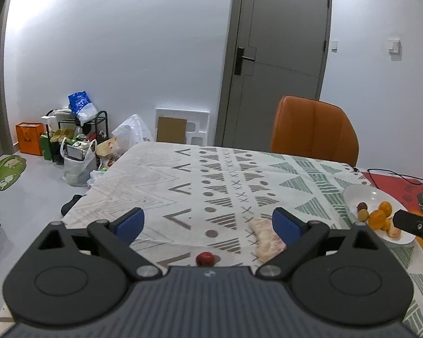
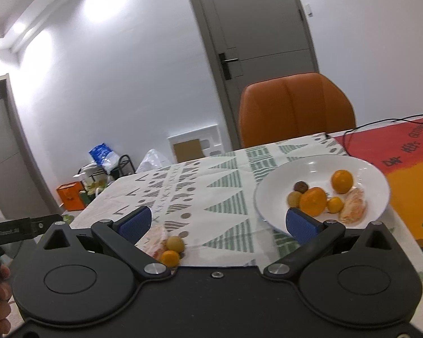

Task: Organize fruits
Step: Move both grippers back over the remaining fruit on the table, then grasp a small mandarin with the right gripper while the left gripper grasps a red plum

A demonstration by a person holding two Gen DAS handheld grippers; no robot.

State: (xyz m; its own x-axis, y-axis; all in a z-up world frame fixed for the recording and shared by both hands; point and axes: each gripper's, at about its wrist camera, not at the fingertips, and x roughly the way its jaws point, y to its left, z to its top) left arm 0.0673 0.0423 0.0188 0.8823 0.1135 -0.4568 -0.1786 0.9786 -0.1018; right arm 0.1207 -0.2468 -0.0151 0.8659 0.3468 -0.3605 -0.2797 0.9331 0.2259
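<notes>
White plate [image 2: 268, 194] holds oranges [image 2: 313, 201], peeled segment [image 2: 352, 209].

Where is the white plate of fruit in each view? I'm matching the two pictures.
Left wrist view: white plate at the far right edge, beside the right gripper.
Right wrist view: white plate right of centre.
Shared landmark: orange chair behind the table.

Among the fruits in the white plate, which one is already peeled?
The peeled one is the pale orange fruit at the right of the pile in the white plate, its segments bare. The others beside it keep their skin, like the big orange.
</notes>
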